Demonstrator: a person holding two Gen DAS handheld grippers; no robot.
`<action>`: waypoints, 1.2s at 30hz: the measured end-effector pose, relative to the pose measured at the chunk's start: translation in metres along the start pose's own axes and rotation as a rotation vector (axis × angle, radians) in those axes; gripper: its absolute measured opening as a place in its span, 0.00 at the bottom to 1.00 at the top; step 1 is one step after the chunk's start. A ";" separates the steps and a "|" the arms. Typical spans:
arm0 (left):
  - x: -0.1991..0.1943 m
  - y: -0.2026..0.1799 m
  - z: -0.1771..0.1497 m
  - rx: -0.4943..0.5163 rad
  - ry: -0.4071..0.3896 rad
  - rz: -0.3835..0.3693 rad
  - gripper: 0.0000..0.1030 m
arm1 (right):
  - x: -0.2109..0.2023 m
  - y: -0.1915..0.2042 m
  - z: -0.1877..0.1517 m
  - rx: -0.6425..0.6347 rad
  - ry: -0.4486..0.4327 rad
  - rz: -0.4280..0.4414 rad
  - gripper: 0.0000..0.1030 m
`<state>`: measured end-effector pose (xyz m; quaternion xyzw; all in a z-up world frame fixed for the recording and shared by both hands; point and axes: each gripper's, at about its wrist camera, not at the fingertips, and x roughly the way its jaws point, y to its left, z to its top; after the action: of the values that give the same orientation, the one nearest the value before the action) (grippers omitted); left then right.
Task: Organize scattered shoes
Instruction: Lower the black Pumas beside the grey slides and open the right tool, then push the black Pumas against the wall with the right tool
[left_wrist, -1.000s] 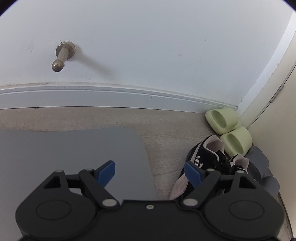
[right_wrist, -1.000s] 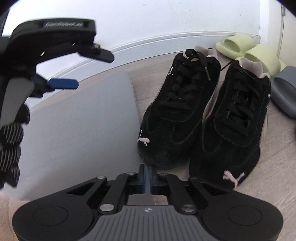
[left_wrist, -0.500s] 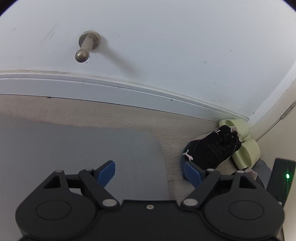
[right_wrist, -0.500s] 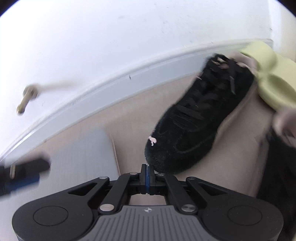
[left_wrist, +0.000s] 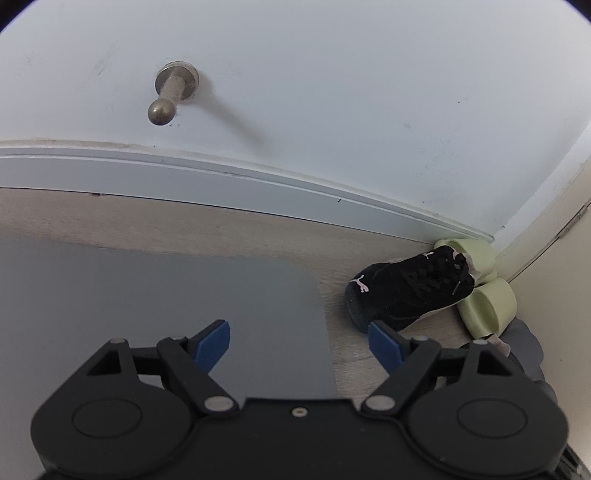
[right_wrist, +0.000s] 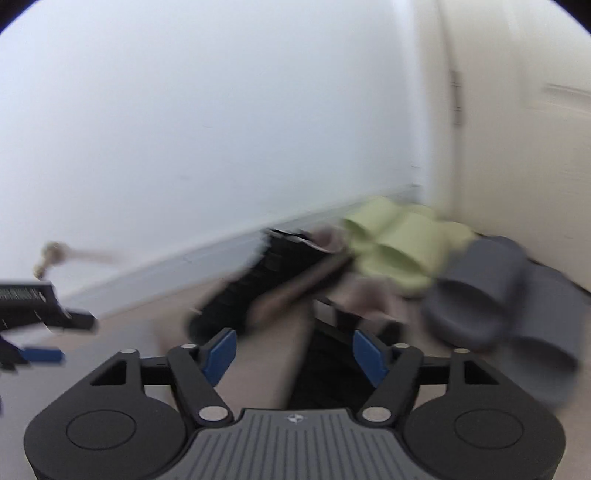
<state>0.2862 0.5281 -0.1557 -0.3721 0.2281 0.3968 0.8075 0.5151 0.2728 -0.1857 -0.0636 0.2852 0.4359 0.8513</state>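
- Left claw (left_wrist: 300, 341): spread wide, holding nothing, above the grey mat (left_wrist: 155, 314).
- Right claw (right_wrist: 294, 353): spread wide, holding nothing; view blurred.
- Black sneaker (left_wrist: 408, 290): on the floor, against the green slides (left_wrist: 487, 306) by the skirting board (left_wrist: 221, 184).

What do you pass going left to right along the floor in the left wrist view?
Grey mat → black sneaker → green slides, tucked in the corner.

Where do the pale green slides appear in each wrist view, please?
Left wrist: pale green slides at right edge, in the corner behind the black sneaker.
Right wrist: blurred, right of centre, by the grey slides.
Shared landmark: brass doorstop.
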 end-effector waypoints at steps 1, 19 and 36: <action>-0.001 -0.002 -0.001 0.010 0.001 -0.003 0.81 | 0.000 -0.010 -0.006 0.018 0.025 -0.012 0.70; 0.000 -0.004 -0.001 0.028 0.010 -0.031 0.81 | 0.077 0.036 0.000 0.266 0.123 0.145 0.47; 0.005 0.006 0.001 -0.028 0.030 -0.042 0.81 | 0.094 0.048 0.008 0.105 0.081 0.074 0.16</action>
<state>0.2841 0.5338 -0.1603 -0.3942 0.2265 0.3773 0.8068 0.5235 0.3711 -0.2232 -0.0260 0.3440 0.4484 0.8246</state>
